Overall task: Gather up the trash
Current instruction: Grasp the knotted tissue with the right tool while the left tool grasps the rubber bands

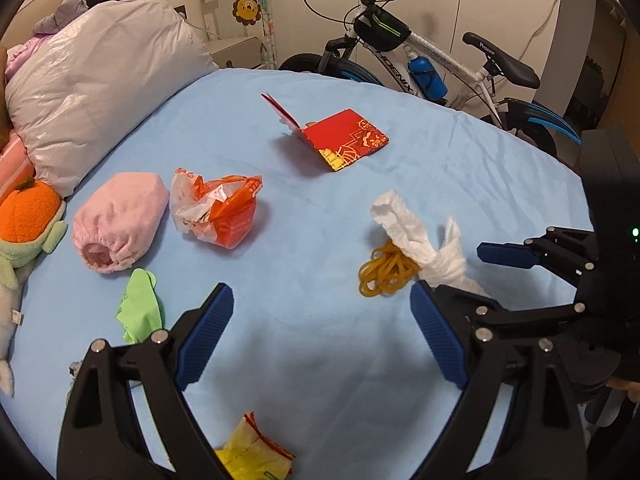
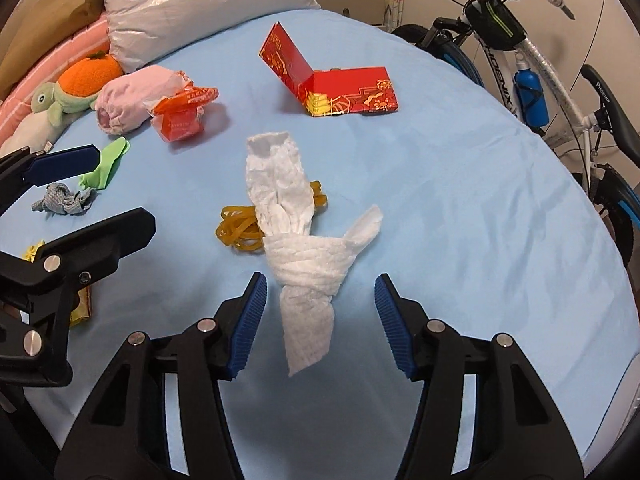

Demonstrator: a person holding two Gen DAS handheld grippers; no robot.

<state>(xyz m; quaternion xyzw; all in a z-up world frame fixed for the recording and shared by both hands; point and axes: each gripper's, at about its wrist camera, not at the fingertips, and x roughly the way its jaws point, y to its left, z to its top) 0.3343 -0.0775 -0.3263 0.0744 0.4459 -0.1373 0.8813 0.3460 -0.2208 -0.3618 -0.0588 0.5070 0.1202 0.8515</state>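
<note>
White knotted tissue [image 2: 304, 264] lies on the blue sheet [image 2: 460, 216] between the right gripper's [image 2: 320, 316] open fingers, not pinched yet, so closing could snag rubber bands [image 2: 240, 232] beside it; the left gripper [image 1: 320, 332] is open and empty.

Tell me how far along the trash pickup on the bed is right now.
Nothing looks collected yet. In hand: the right gripper is open around the knotted white tissue, pads not touching it. The left gripper is open and empty. Left: rubber bands, orange wrapper, green scrap, yellow wrapper, grey scrap.
</note>
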